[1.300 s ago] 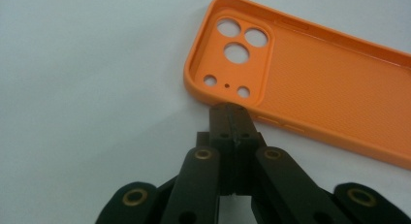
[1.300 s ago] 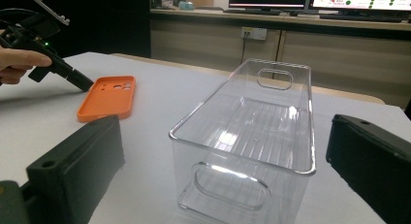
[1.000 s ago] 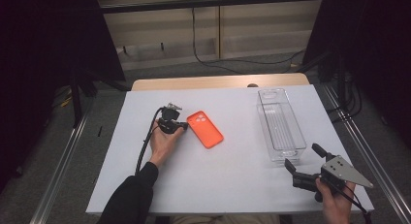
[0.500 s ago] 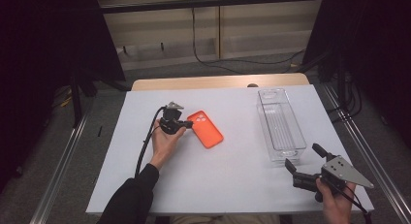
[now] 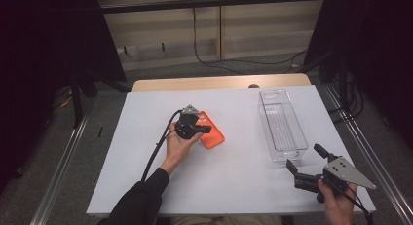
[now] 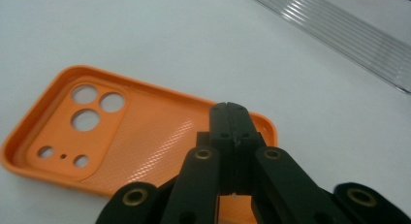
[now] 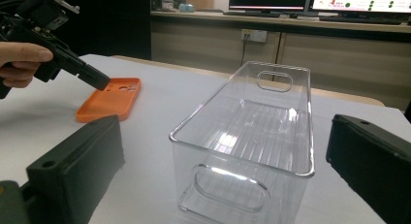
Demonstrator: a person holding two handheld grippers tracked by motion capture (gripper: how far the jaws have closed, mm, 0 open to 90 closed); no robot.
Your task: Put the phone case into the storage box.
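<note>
The orange phone case (image 5: 210, 131) is lying hollow side up near the middle of the white counter (image 5: 234, 186), with open surface lying all around it. The clear bin (image 5: 282, 130) is standing well apart to the right. The left gripper (image 6: 231, 118) is hovering over the case's end, jaws pressed together and holding nothing. The right gripper (image 5: 306, 159) is resting near the counter's right front corner, jaws spread wide and pointing at the bin.
</note>
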